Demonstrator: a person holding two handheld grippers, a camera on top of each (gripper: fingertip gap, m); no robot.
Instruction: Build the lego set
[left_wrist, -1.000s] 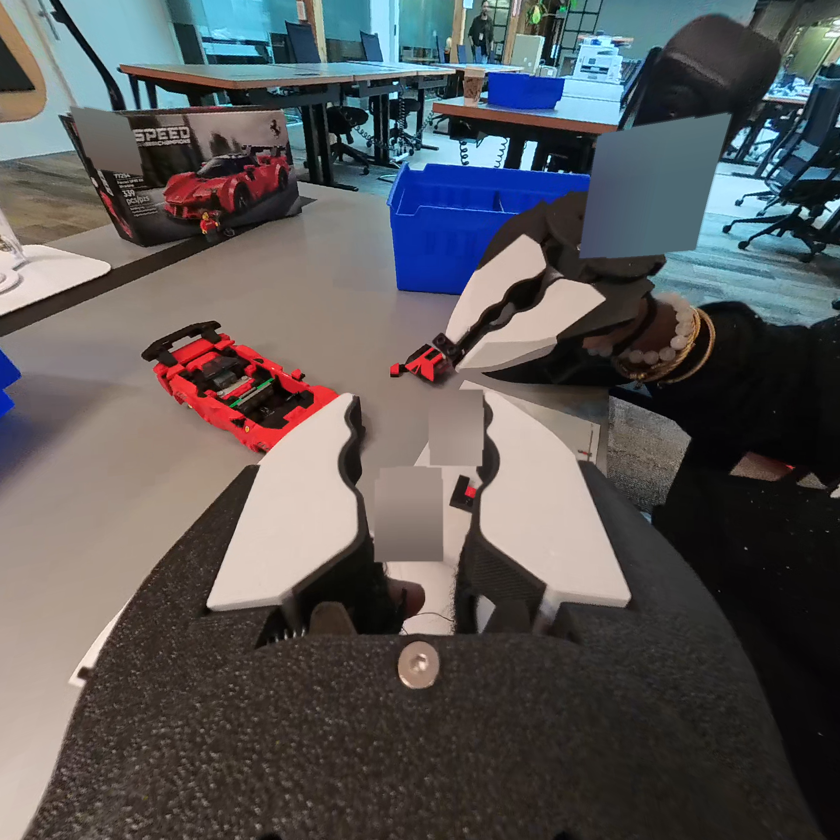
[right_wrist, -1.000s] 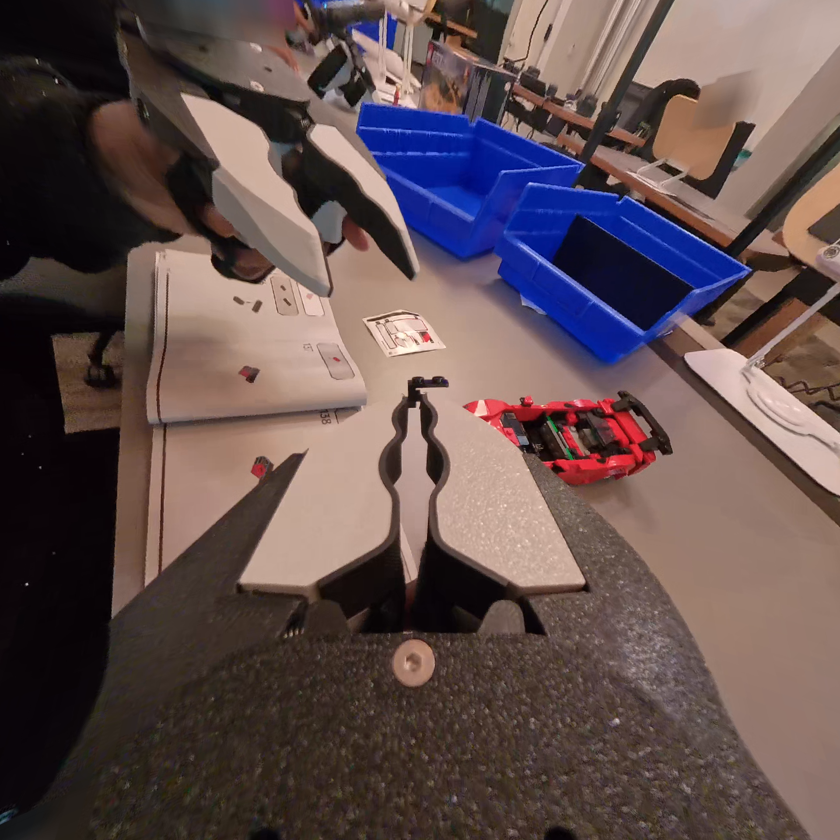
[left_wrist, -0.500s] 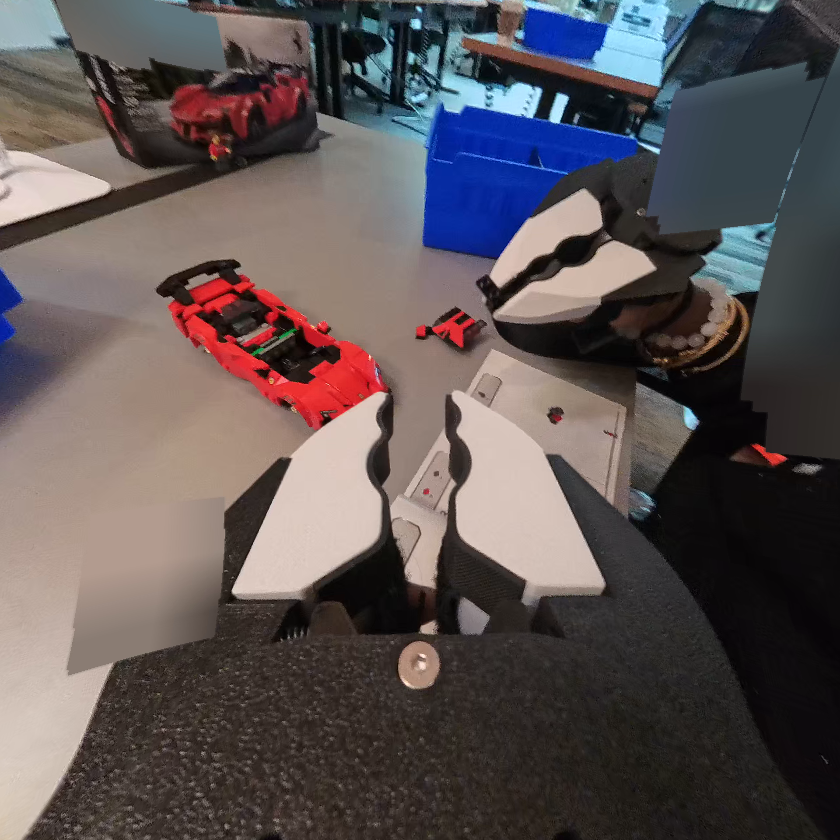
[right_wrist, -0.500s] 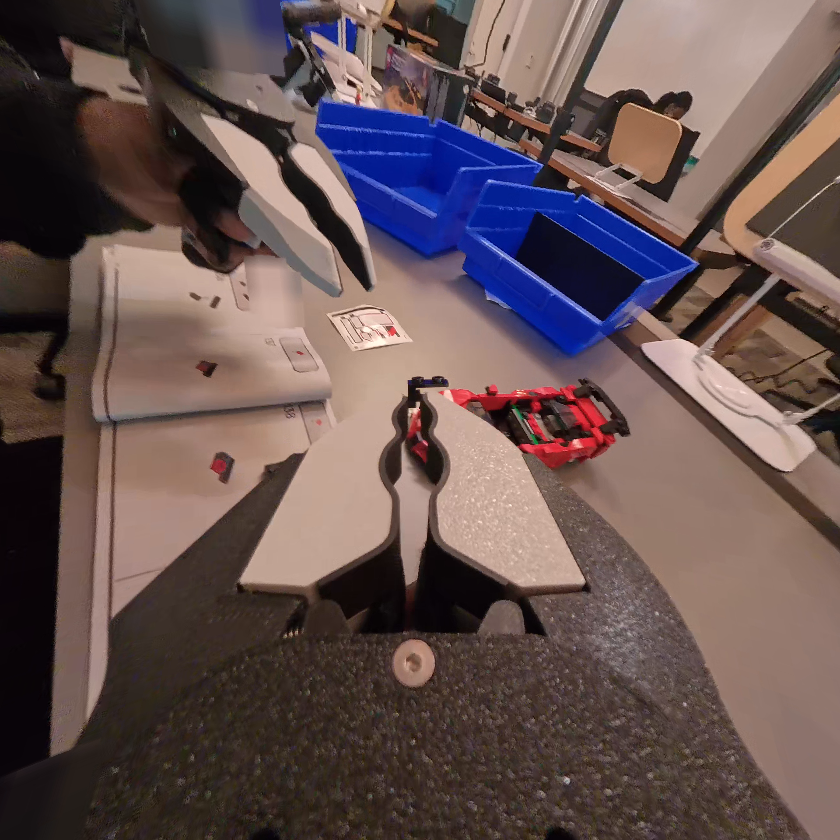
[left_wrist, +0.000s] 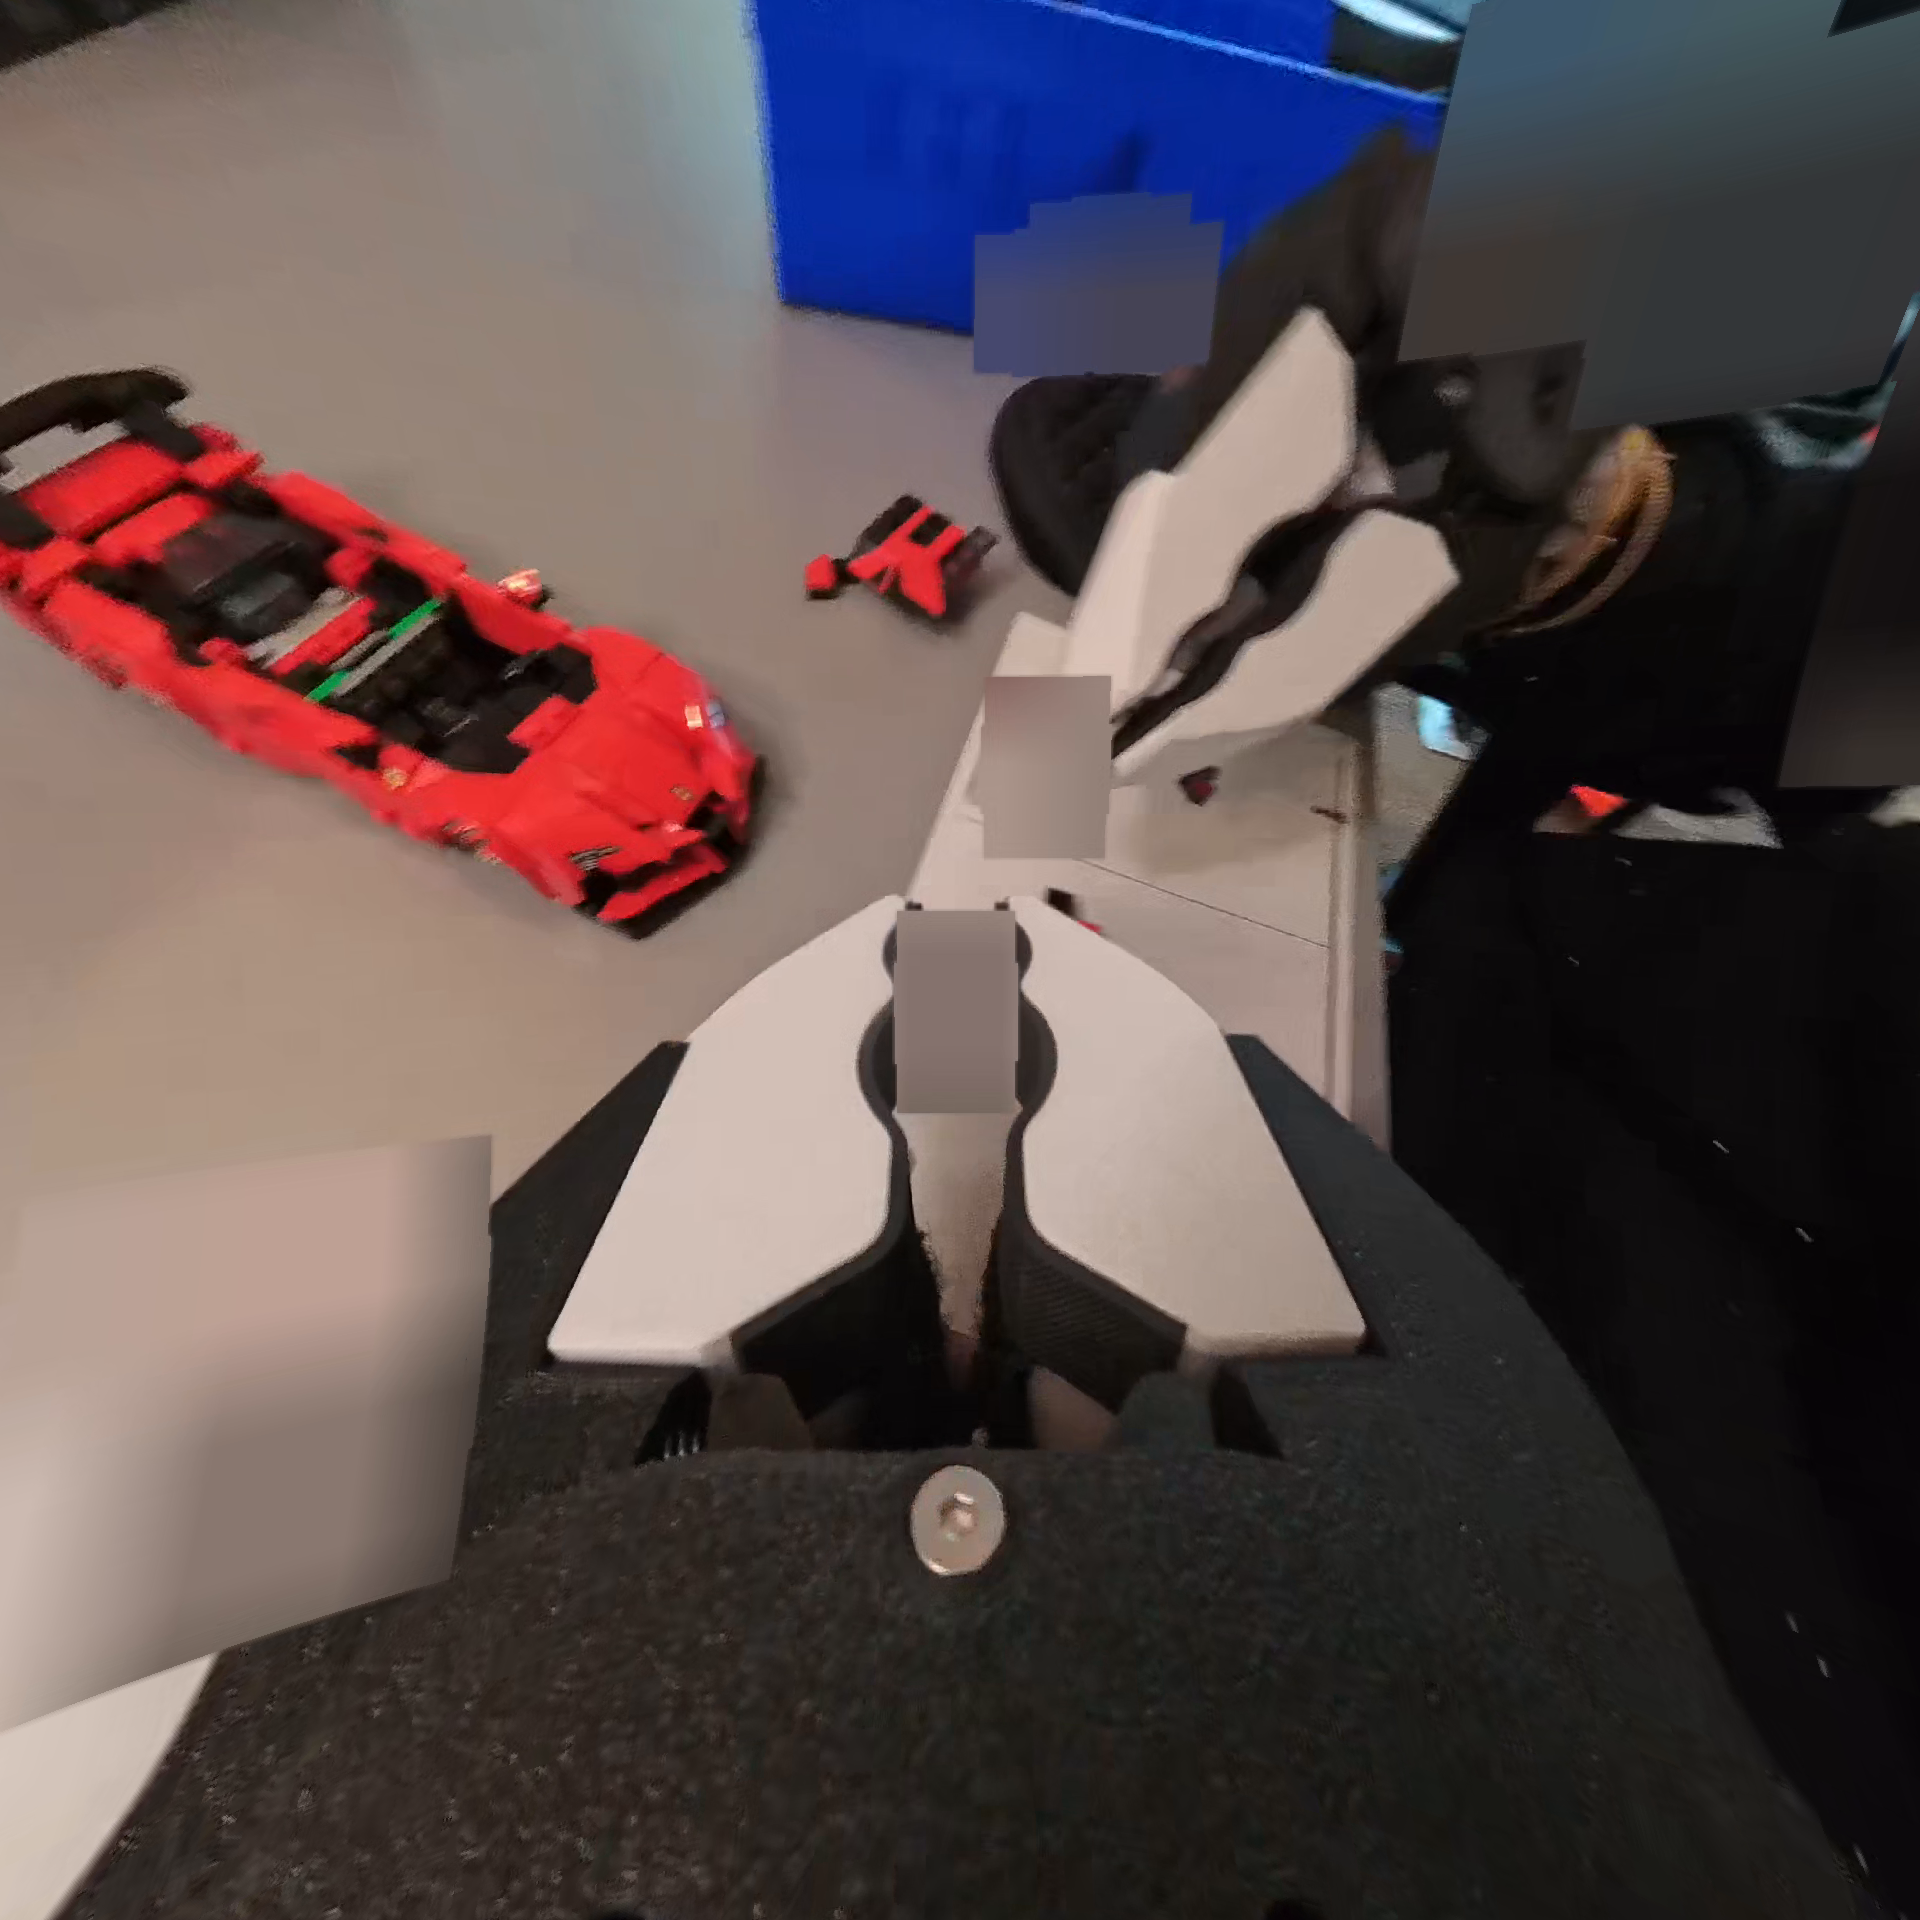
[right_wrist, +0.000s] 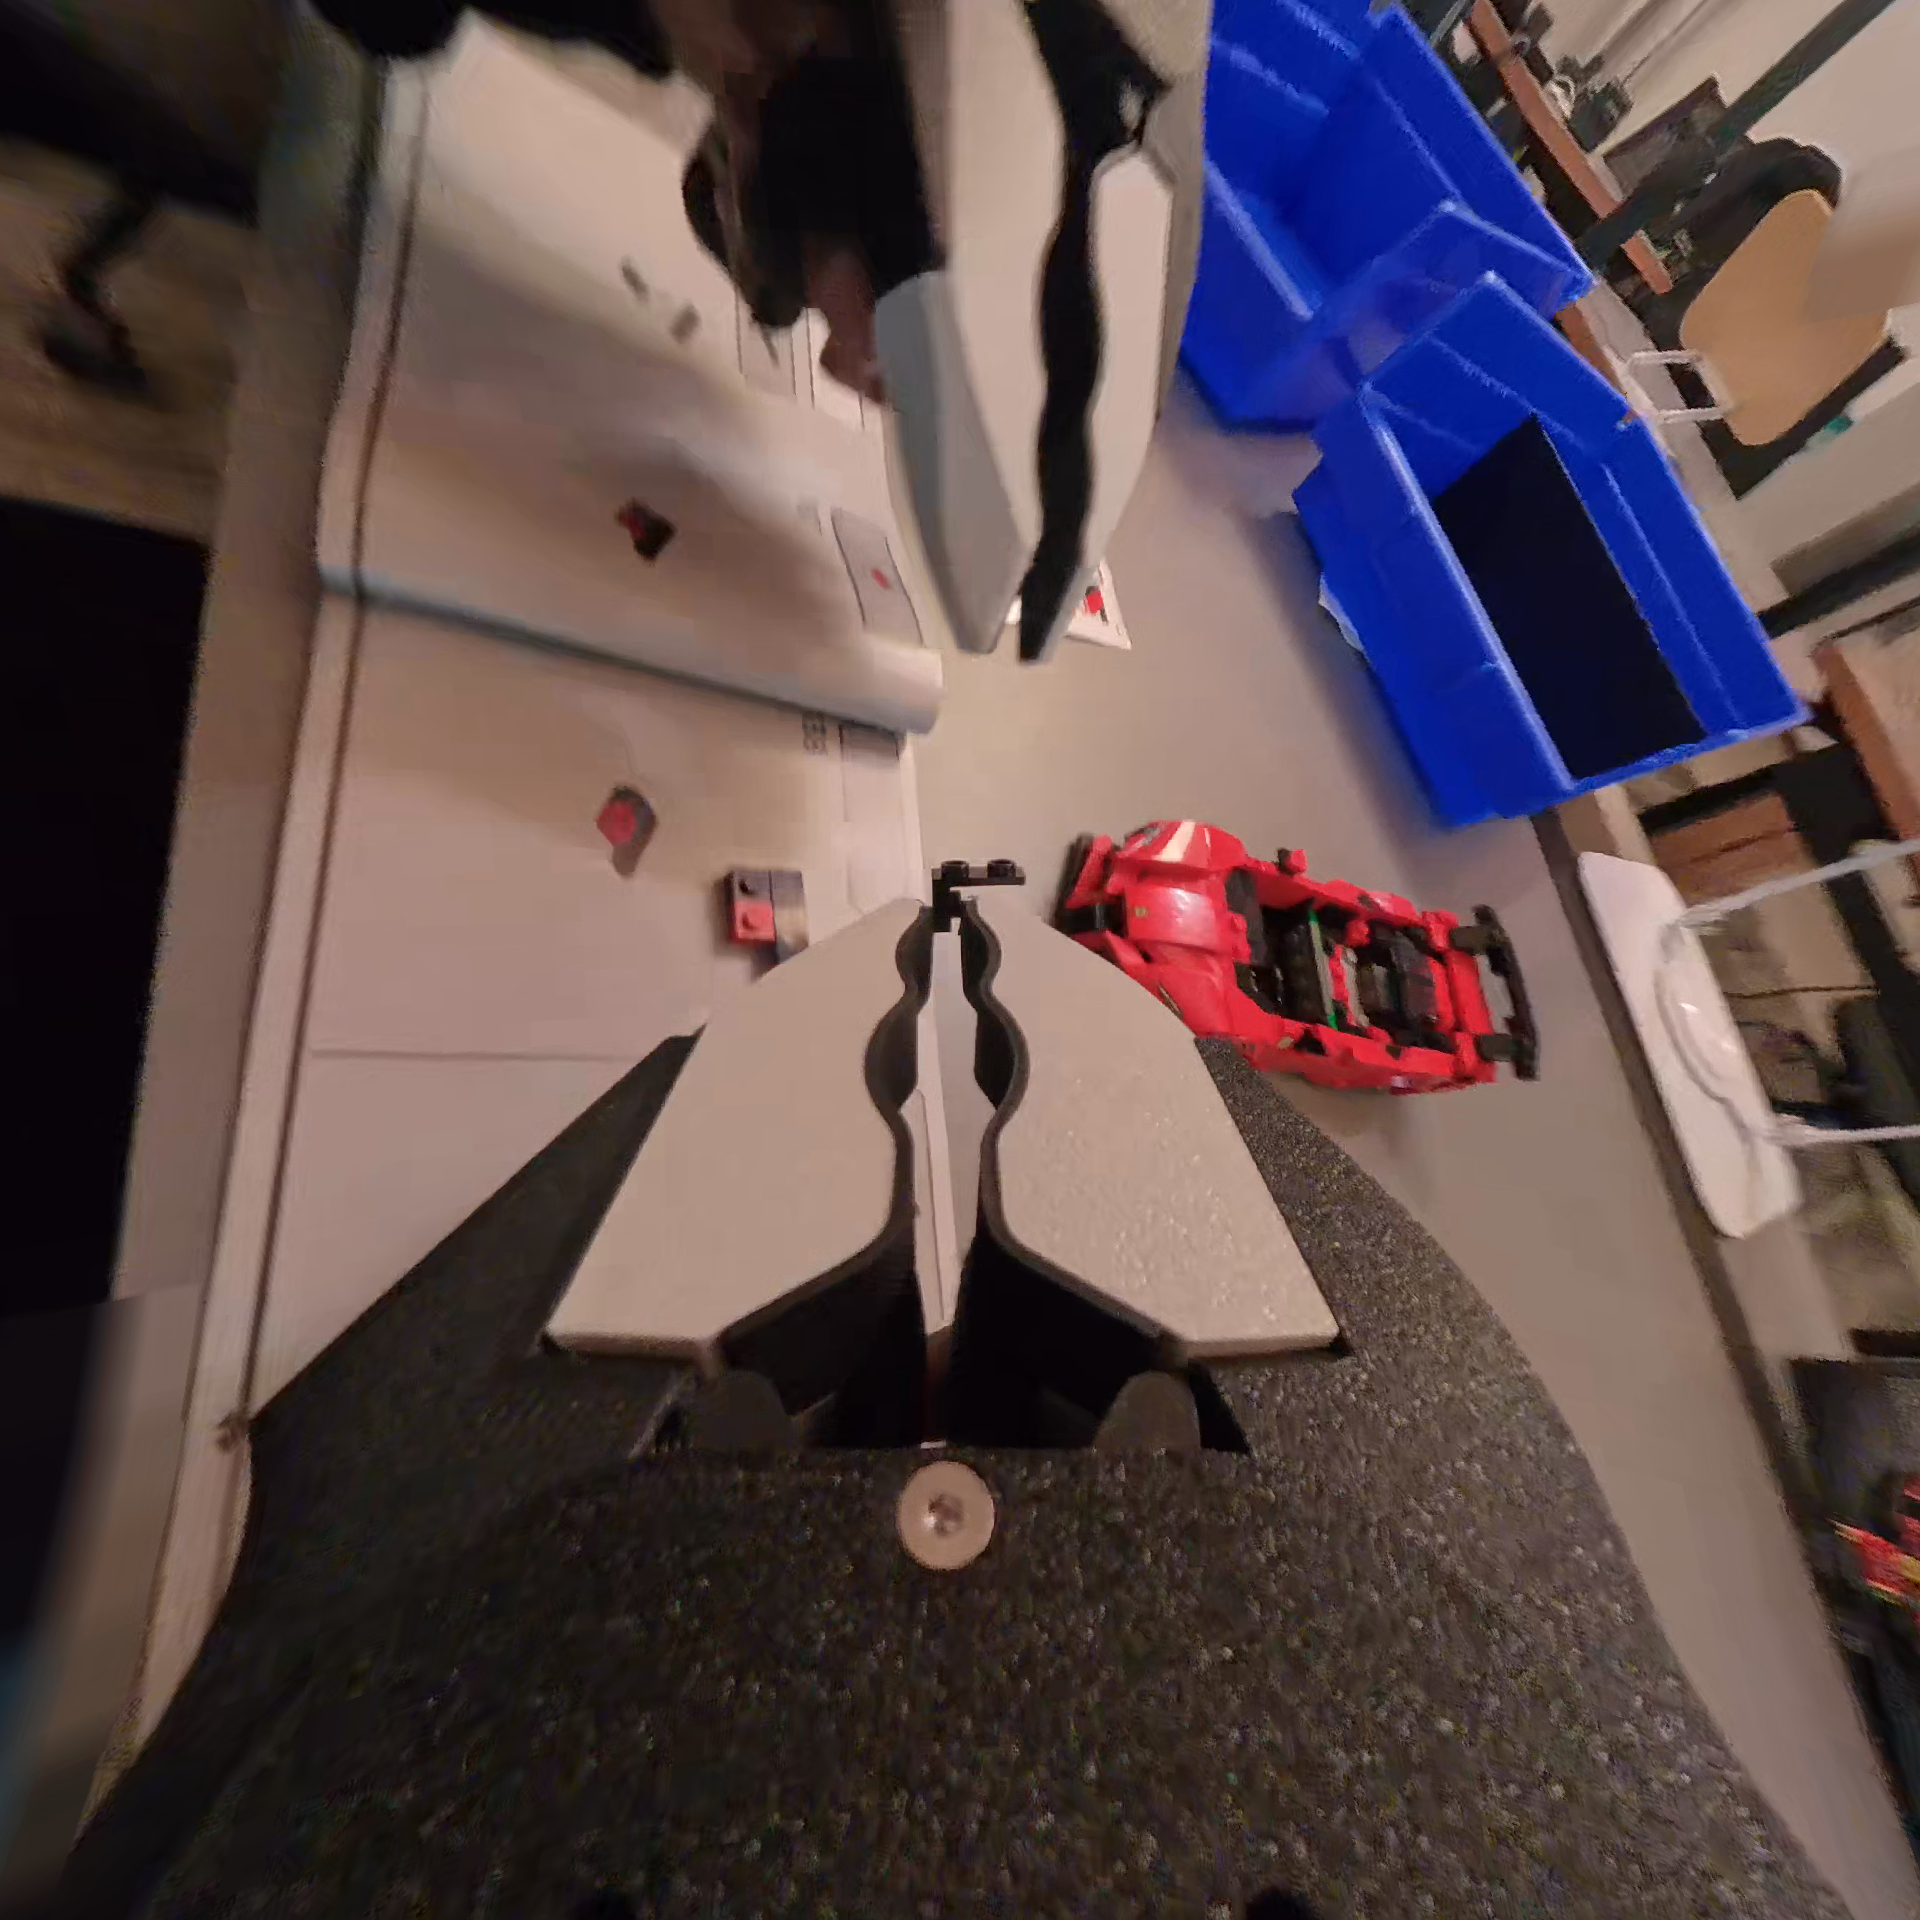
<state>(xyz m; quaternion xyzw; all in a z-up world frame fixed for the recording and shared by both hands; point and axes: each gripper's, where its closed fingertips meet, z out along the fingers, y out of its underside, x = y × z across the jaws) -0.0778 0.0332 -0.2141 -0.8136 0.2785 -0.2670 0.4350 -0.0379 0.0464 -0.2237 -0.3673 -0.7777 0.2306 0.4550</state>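
The red lego car (left_wrist: 364, 665) lies on the grey table, also in the right wrist view (right_wrist: 1299, 977). My right gripper (right_wrist: 943, 912) is shut on a small black lego piece (right_wrist: 971, 883) and holds it above the open instruction booklet (right_wrist: 582, 582), left of the car's nose. My left gripper (left_wrist: 954, 906) hovers over the booklet (left_wrist: 1226, 862) with its fingers a narrow gap apart; a blur patch hides the tips. A small red and black sub-assembly (left_wrist: 899, 556) lies on the table beyond it. The right gripper (left_wrist: 1132, 727) points down at the booklet.
Two blue bins (right_wrist: 1538, 582) (right_wrist: 1340, 229) stand at the far side, one also in the left wrist view (left_wrist: 987, 156). A sticker sheet (right_wrist: 1096, 613) lies by the booklet. A small red and black piece (right_wrist: 764, 904) rests on the page. A white lamp base (right_wrist: 1683, 1039) is at right. The grippers' ends are close to 5 cm from one another.
My right gripper left the sub-assembly and swung over the booklet, still holding the black piece. My left gripper narrowed its fingers and dropped closer to the booklet.
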